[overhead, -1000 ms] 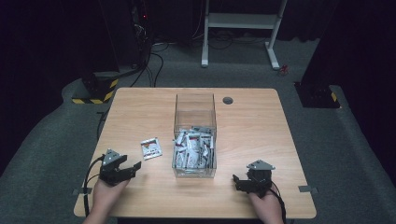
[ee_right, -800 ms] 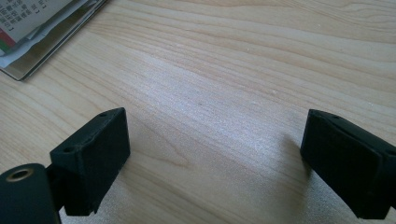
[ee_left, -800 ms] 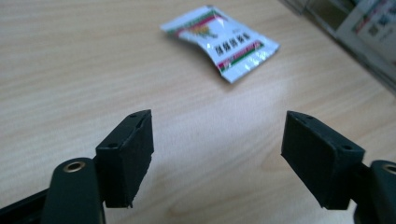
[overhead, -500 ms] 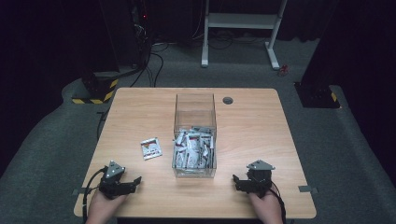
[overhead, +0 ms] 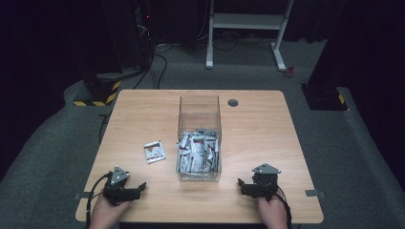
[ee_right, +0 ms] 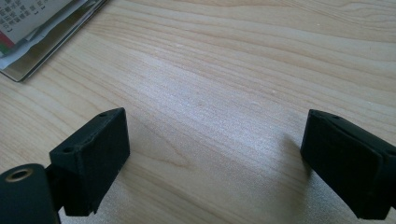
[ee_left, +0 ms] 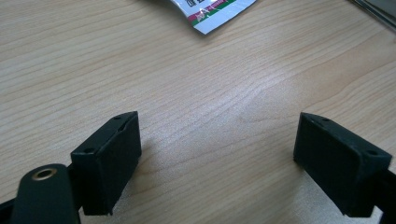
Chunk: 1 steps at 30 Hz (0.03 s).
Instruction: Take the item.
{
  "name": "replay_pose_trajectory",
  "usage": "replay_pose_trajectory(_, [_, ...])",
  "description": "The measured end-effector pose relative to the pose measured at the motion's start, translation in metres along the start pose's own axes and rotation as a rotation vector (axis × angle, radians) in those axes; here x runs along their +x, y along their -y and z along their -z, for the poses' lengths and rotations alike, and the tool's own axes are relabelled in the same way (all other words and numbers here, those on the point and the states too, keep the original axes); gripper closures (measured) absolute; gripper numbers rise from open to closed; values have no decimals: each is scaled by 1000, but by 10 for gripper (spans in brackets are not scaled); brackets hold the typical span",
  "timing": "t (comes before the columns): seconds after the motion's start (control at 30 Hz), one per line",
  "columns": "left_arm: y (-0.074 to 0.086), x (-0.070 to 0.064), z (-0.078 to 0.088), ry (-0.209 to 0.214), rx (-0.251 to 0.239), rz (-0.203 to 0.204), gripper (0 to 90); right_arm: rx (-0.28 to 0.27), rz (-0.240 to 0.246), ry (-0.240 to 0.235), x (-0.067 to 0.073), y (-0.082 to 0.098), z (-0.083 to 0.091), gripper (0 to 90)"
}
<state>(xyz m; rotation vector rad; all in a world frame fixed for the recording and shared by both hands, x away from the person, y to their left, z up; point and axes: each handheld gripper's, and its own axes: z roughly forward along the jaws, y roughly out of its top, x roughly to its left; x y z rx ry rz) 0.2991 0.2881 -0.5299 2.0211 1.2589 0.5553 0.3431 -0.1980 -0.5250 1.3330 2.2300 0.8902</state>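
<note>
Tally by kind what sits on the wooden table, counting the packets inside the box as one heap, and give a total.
Clear rectangular plastic box: 1
Heap of small white packets in the box: 1
Loose white packet with red and green print: 1
Black hand-held gripper: 2 (left, right)
Total: 5

1. The packet [ee_left: 212, 13] in the left gripper view is cut off by the top edge, its print too partial to read
2. The box [ee_right: 44, 35] is clipped at the right gripper view's corner
3. Packets [overhead: 197, 152] in the box are too small to count
</note>
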Motion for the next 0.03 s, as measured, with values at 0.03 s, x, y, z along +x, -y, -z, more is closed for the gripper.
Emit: replay_pose_trajectory(0.03, [0, 0, 0, 1, 2, -3, 155, -2, 0, 4, 0, 0, 0, 78])
